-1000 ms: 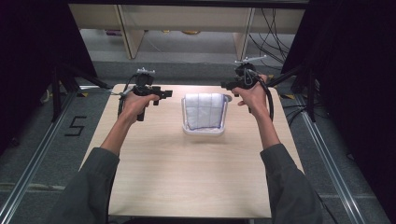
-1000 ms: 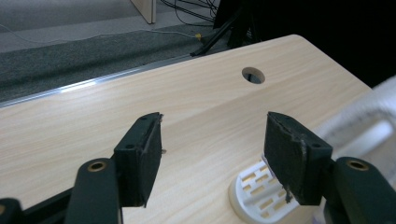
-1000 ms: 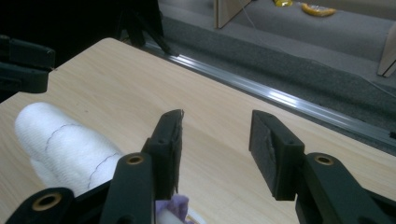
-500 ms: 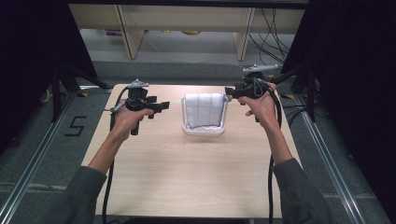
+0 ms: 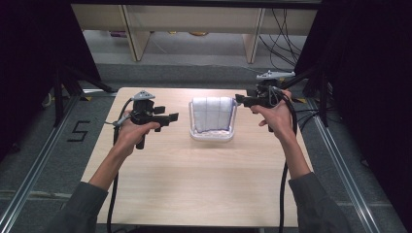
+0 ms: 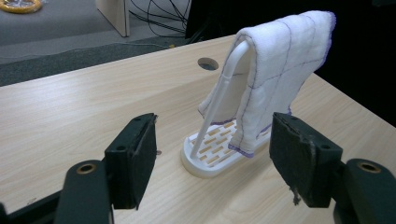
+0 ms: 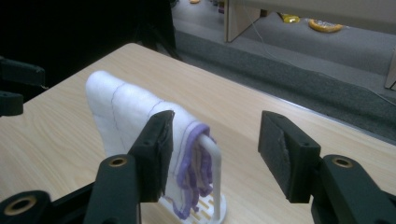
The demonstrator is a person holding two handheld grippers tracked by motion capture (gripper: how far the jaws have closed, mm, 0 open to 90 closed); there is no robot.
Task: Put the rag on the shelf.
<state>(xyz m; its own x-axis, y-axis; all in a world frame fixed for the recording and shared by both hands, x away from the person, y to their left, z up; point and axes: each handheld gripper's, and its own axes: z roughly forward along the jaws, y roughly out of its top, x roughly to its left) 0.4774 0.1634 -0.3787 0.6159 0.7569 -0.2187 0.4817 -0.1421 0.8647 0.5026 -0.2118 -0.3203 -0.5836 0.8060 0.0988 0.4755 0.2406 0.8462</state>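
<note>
Both grippers, left (image 5: 171,118) and right (image 5: 239,99), had just been opening, jaws empty, flanking the cloth (image 5: 211,114) that hid most of its rack (image 5: 211,137).

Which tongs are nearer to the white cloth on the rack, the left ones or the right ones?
The right. The right tongs stand open just beside the right edge of the white cloth, not touching it. The left tongs are also open but farther off, to its left.
</note>
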